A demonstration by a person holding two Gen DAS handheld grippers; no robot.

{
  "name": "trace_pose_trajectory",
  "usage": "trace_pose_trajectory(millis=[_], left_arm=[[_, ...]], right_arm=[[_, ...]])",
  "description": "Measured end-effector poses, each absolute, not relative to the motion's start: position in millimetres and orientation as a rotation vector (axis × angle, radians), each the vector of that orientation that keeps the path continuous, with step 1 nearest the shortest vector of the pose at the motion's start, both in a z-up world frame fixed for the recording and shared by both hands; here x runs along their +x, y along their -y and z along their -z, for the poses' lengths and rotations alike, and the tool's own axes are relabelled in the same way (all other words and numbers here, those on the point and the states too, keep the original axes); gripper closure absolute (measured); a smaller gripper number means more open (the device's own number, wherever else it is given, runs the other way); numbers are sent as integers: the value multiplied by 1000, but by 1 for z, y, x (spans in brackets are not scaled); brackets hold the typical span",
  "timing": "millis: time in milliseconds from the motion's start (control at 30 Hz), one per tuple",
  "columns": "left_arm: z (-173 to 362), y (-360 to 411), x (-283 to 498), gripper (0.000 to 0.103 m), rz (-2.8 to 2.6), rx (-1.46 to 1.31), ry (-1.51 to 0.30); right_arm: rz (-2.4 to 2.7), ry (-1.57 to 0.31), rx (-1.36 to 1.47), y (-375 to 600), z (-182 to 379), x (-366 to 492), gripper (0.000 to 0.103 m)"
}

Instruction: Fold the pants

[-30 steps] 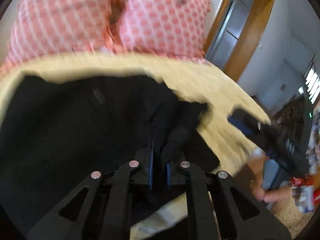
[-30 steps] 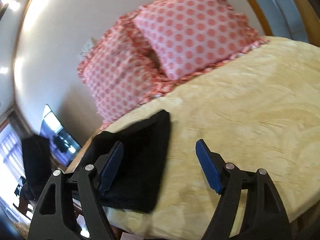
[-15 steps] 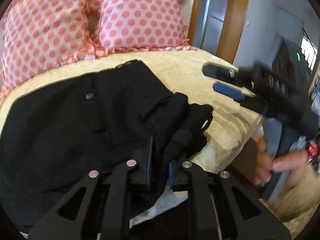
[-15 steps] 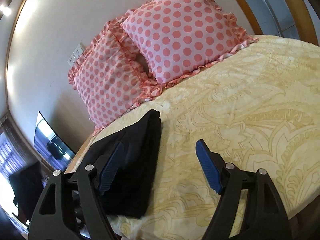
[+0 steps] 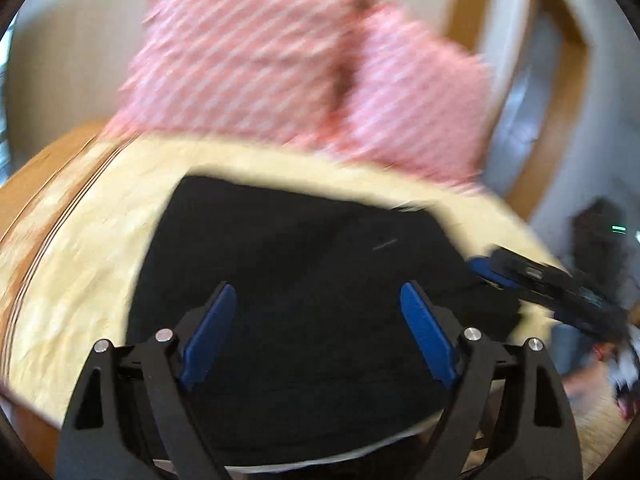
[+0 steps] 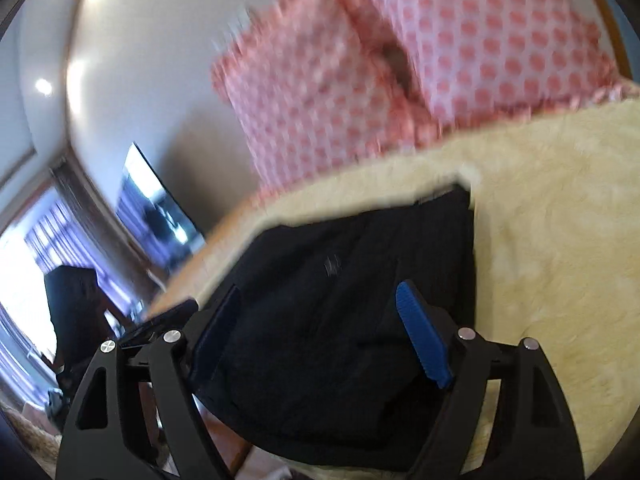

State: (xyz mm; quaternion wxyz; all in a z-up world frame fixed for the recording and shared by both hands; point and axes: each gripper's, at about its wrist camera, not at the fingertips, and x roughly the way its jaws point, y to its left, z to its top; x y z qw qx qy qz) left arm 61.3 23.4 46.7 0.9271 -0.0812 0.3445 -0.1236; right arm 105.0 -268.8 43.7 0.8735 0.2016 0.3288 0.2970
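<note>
The black pants [image 5: 304,280] lie folded flat on the yellow bedspread [image 5: 84,248] near the bed's front edge. They also show in the right wrist view [image 6: 352,300]. My left gripper [image 5: 316,328] is open and empty, just above the pants. My right gripper [image 6: 320,332] is open and empty over the pants' near part. It also shows in the left wrist view [image 5: 532,280] at the pants' right edge. Both views are blurred by motion.
Two pink polka-dot pillows [image 6: 420,64] stand at the head of the bed against the wall. A wooden door frame [image 5: 560,80] is at the right. A television [image 6: 156,204] and a window lie to the left. The bedspread [image 6: 560,240] extends to the right.
My left gripper has let go of the bunched pants cloth and opened. The pants now lie flat. My right gripper has moved left over the pants.
</note>
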Motion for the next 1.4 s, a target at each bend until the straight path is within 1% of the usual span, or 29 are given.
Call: trace_pose_trajectory(millis=[33, 67, 100, 200, 267, 333, 400, 467, 500, 533, 567, 667, 733, 867, 900, 933, 967, 1000, 1033, 1067, 1200, 1300, 1400], left_arm=[[-36, -28, 69, 19, 237, -188, -763], [-28, -32, 73, 19, 244, -214, -786], [-30, -34, 68, 19, 253, -221, -736], [-34, -42, 68, 18, 303, -293, -729], [-43, -62, 69, 18, 313, -380, -689], [-48, -83, 74, 18, 250, -414, -668], [-50, -102, 88, 18, 190, -450, -699], [-46, -117, 103, 23, 178, -492, -757], [-43, -122, 111, 28, 177, -503, -792], [-41, -125, 116, 35, 178, -499, -811], [-40, -126, 122, 36, 171, -486, -828], [-33, -126, 142, 37, 166, -459, -884], [-27, -127, 151, 40, 195, -474, -928], [-26, -120, 173, 40, 222, -427, -980], [-26, -118, 178, 40, 225, -417, -988], [-26, -117, 181, 45, 237, -415, -996], [-25, -114, 184, 61, 258, -407, -1005], [-24, -111, 185, 70, 263, -390, -1013], [-25, -108, 185, 86, 256, -355, -1004], [-28, -106, 183, 92, 263, -339, -994], [-51, -101, 171, 93, 303, -303, -891], [-71, -89, 174, 93, 306, -258, -832], [-83, -70, 191, 93, 250, -152, -777]], right_arm=[[-602, -755, 406, 265, -33, 110, 20], [-613, -750, 394, 264, -28, 109, 20], [-619, -759, 385, 264, -30, 108, 20], [-594, -772, 433, 275, -42, 116, 20], [-529, -730, 460, 291, -53, 127, 20], [-483, -761, 497, 306, -51, 151, 21], [-467, -839, 555, 315, -38, 173, 35], [-472, -898, 596, 318, -24, 189, 35], [-459, -918, 598, 318, -19, 193, 35], [-455, -940, 588, 316, -13, 197, 35], [-464, -943, 585, 315, -12, 200, 35], [-496, -945, 570, 310, -12, 200, 48], [-512, -946, 563, 310, -12, 201, 48], [-542, -948, 581, 314, -9, 207, 48], [-550, -947, 570, 313, -9, 208, 50], [-548, -950, 545, 312, -10, 208, 56], [-546, -953, 521, 310, -11, 208, 72], [-564, -954, 514, 309, -11, 208, 81], [-584, -953, 522, 309, -11, 207, 82], [-593, -951, 525, 310, -13, 206, 84], [-618, -952, 557, 314, -23, 209, 88], [-641, -939, 542, 309, -43, 218, 89], [-638, -861, 467, 303, -72, 237, 89]])
